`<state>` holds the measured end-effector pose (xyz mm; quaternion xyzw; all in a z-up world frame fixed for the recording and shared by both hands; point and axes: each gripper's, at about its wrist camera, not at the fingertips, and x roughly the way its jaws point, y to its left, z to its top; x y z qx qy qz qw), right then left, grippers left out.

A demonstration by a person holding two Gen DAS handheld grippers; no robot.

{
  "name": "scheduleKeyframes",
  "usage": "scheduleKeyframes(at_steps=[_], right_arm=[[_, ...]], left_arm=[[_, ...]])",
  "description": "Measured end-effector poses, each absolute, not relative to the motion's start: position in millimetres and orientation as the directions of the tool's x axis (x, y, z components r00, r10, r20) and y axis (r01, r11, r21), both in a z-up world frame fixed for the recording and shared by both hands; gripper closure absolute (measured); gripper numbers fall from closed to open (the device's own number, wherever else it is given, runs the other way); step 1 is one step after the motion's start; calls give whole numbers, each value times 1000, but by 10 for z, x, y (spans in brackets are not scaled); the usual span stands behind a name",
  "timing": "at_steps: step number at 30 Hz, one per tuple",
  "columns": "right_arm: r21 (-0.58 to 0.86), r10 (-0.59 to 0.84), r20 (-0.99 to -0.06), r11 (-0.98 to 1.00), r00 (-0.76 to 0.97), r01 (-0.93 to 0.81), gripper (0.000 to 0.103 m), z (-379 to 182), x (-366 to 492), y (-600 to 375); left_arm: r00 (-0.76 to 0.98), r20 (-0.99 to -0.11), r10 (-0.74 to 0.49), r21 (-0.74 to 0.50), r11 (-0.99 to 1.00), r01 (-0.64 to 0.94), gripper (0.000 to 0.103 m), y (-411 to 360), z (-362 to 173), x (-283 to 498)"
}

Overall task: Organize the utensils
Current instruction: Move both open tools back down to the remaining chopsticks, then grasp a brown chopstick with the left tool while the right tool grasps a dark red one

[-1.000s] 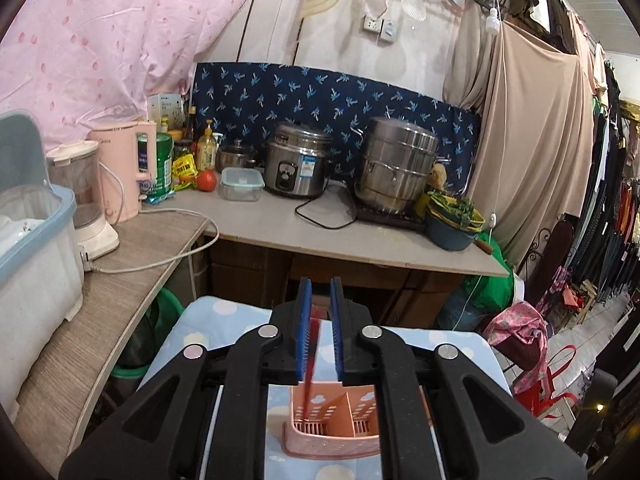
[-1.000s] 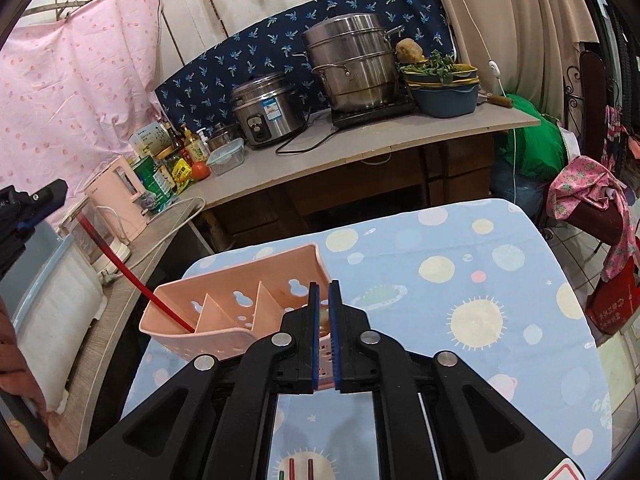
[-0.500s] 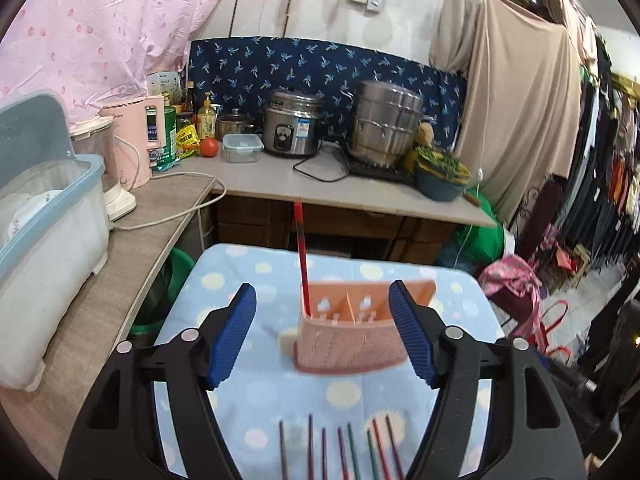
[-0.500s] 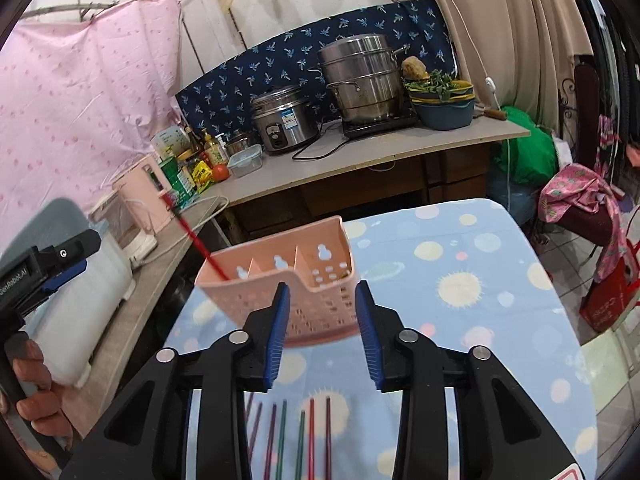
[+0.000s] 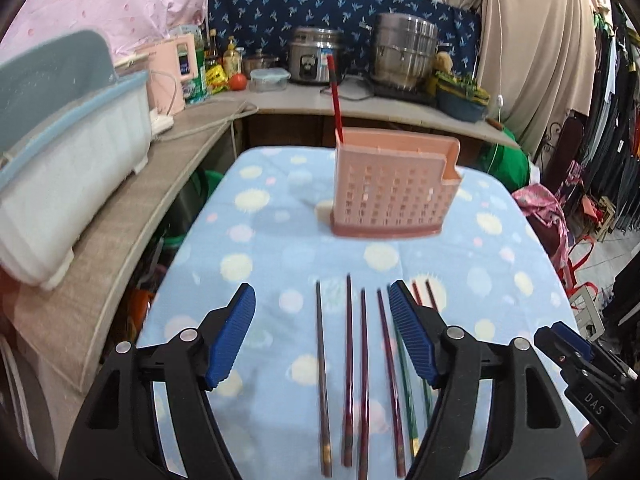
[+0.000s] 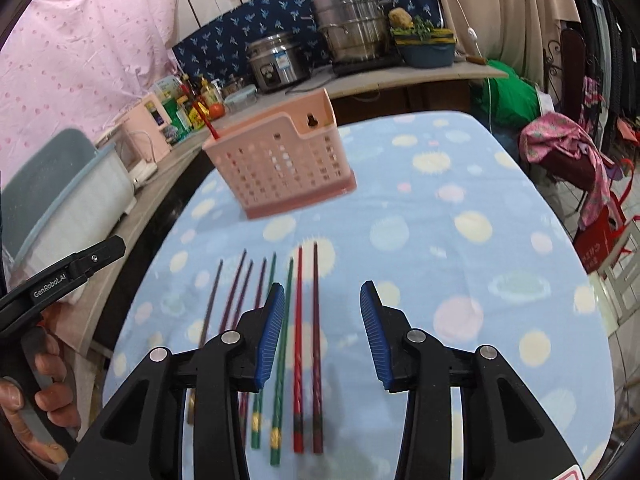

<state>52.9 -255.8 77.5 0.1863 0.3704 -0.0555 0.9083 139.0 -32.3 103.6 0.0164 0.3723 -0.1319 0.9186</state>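
Note:
A pink perforated utensil holder (image 5: 394,186) stands upright on the blue spotted table (image 5: 260,240); one red chopstick (image 5: 335,100) stands in its left end. The holder also shows in the right wrist view (image 6: 280,164). Several chopsticks, dark red and green, lie side by side on the cloth in front of it (image 5: 362,360) (image 6: 298,340). My left gripper (image 5: 322,332) is open and empty above the dark red ones. My right gripper (image 6: 320,332) is open and empty above the red pair (image 6: 316,336).
A wooden counter (image 5: 120,216) along the left bears a white and blue bin (image 5: 60,160). The far counter holds a rice cooker (image 5: 314,56), a steel pot (image 5: 404,54) and a bowl of greens (image 5: 460,98). Clothes hang at the right.
Both grippers have pulled back from the holder and opened. The left let go of the red chopstick, which now stands in the holder; the right released the holder onto the table.

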Motion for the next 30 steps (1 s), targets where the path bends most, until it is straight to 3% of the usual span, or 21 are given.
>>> scheduleKeyframes(at_steps=[13, 19, 23, 30], right_arm=[[250, 41, -763, 939, 645, 235, 64, 176, 38, -2302], [235, 47, -777, 947, 628, 219, 69, 2, -37, -2164], [235, 59, -785, 950, 616, 208, 78, -70, -40, -2111], [227, 55, -792, 951, 608, 211, 80, -154, -9, -2075]], left_arm=[[640, -749, -171, -37, 975, 217, 37, -97, 292, 871], [624, -761, -175, -44, 975, 220, 37, -28, 80, 727], [616, -766, -183, -52, 973, 224, 37, 7, -4, 653], [604, -776, -185, -48, 971, 236, 37, 9, -102, 573]])
